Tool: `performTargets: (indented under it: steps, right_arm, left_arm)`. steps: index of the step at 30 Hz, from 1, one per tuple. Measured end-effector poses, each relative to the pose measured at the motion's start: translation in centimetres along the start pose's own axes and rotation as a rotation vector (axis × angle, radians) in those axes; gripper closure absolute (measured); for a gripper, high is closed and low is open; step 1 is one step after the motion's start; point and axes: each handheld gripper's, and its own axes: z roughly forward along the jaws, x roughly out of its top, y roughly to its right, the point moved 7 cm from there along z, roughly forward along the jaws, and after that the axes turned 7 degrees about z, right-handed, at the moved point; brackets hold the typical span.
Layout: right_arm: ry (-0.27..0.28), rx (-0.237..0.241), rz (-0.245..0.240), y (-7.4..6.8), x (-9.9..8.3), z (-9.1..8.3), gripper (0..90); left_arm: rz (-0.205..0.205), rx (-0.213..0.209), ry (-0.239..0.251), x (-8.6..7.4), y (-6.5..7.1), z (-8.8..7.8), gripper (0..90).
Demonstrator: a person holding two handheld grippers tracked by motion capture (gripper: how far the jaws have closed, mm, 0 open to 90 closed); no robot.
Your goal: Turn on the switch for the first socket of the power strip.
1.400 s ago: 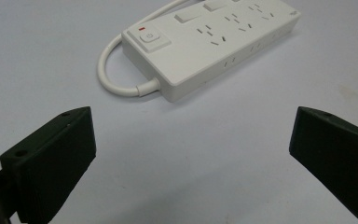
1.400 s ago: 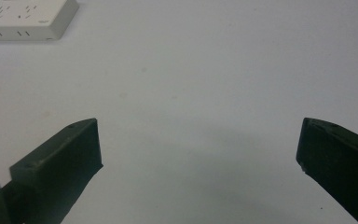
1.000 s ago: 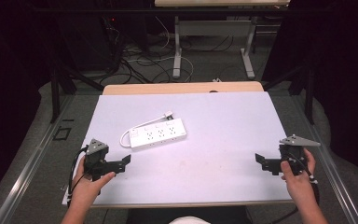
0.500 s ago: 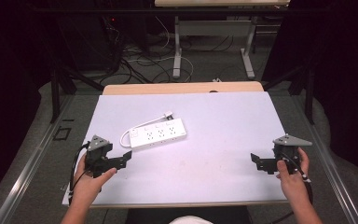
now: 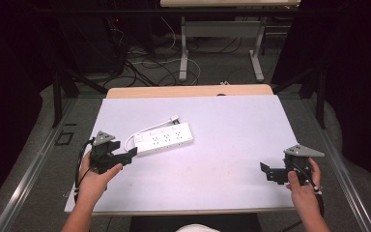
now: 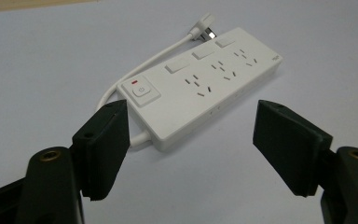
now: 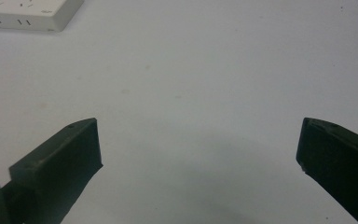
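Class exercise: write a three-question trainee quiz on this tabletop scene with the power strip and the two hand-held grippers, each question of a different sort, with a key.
1. True or false: the left gripper is clamped on the power strip.
2. Which gripper is nearer the strip: A left, B right gripper?
3. Fill in: the strip's cable ends in a ____.

Key: 1 false, its jaws stand apart with nothing between them; 2 A; 3 plug.

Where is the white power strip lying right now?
In the high view the power strip lies flat on the table's left half, just ahead of the left gripper, far from the right gripper.
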Motion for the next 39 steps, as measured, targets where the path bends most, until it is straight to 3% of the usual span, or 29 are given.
performTargets:
  steps: [6, 12, 19, 20, 21, 26, 36, 39]
  right_arm:
    - [-0.016, -0.002, -0.003, -0.1, -0.3, 0.2, 0.0]
    - [-0.023, -0.006, -0.008, -0.3, -0.5, 0.5, 0.0]
    - [-0.027, 0.015, -0.011, -0.6, -0.6, 0.7, 0.0]
    - [-0.049, 0.015, -0.015, -0.5, -0.7, 0.6, 0.0]
    - [-0.028, 0.018, -0.011, -0.6, -0.6, 0.8, 0.0]
    - [-0.030, 0.024, -0.003, -0.7, -0.7, 0.9, 0.0]
    - [-0.032, 0.028, 0.007, -0.5, -0.7, 0.9, 0.0]
    - [-0.029, 0.032, 0.005, -0.6, -0.7, 1.0, 0.0]
  left_arm:
    - [0.015, -0.002, -0.006, 1.2, -0.2, 0.2, 29.1]
    - [0.028, 0.023, -0.021, 2.1, -0.6, 0.4, 32.2]
    - [0.003, 0.012, -0.017, 3.7, -0.5, 0.4, 34.5]
    - [0.001, 0.009, -0.019, 3.9, -0.5, 0.3, 34.8]
    - [-0.007, 0.011, -0.016, 4.1, -0.5, 0.4, 35.2]
    - [-0.033, -0.001, -0.003, 5.3, -0.5, 0.5, 37.2]
    - [-0.020, 0.005, -0.004, 7.0, -0.2, 1.3, 40.9]
    - [-0.042, 0.000, -0.003, 7.4, 0.1, 1.8, 40.9]
